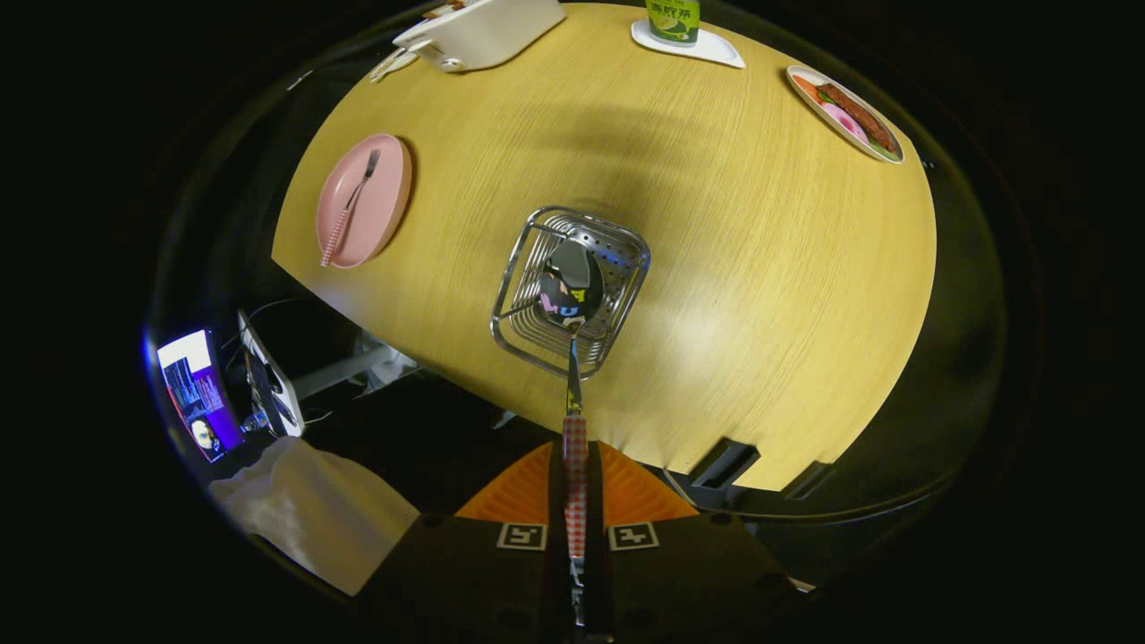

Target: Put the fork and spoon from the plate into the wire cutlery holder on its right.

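Clamping one spoon [572, 295] by its checked handle, the gripper [575, 487] hangs its bowl over the single wire cutlery holder [617, 268]; one fork [351, 207] lies on the one pink plate [391, 197].

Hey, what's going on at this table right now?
A handheld claw is shut on the checkered handle of a spoon and holds it bowl-first over the wire cutlery holder, which stands on the wooden table. The spoon's bowl sits at the holder's opening, not yet let go. The fork lies on the pink plate, off to the holder's left, waiting its turn.
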### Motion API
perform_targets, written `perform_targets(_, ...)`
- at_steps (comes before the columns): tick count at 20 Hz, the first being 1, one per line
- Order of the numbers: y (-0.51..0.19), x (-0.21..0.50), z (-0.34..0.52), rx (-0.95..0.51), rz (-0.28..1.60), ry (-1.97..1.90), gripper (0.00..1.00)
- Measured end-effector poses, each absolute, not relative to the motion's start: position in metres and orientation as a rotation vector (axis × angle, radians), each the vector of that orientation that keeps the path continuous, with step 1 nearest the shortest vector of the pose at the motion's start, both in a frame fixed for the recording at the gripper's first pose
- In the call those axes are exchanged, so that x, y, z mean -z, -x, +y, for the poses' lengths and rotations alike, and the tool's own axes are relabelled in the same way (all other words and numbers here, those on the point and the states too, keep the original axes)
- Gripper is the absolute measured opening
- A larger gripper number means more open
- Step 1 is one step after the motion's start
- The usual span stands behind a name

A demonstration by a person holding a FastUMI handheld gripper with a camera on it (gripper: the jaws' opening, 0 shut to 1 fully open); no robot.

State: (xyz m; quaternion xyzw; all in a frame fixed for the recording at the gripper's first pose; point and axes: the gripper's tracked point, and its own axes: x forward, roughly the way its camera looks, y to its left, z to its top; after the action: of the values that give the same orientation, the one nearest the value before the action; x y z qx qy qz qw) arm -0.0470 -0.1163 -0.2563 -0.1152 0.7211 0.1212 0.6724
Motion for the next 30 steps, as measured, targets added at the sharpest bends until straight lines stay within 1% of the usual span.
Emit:
perform_targets(4,0.042,0.268,-0.109,-0.282,1.738,0.232,0.1)
perform_targets(9,0.024,0.278,-0.114,-0.26,1.773,0.287,0.11)
perform_targets(11,0.022,0.278,-0.11,-0.269,1.78,0.292,0.13)
perform_targets(12,0.02,0.277,-0.113,-0.272,1.774,0.305,0.16)
perform_targets(13,0.018,0.276,-0.116,-0.276,1.759,0.324,0.22)
perform_targets(14,0.016,0.274,-0.12,-0.277,1.739,0.348,0.44)
perform_targets(15,0.014,0.272,-0.119,-0.288,1.708,0.349,0.55)
perform_targets(17,0.013,0.264,-0.114,-0.289,1.653,0.331,1.0)
perform_targets(20,0.008,0.25,-0.107,-0.264,1.537,0.238,1.0)
perform_targets(24,-0.004,0.226,-0.097,-0.25,1.315,0.143,1.0)
perform_targets(30,-0.003,0.201,-0.093,-0.157,1.028,0.089,1.0)
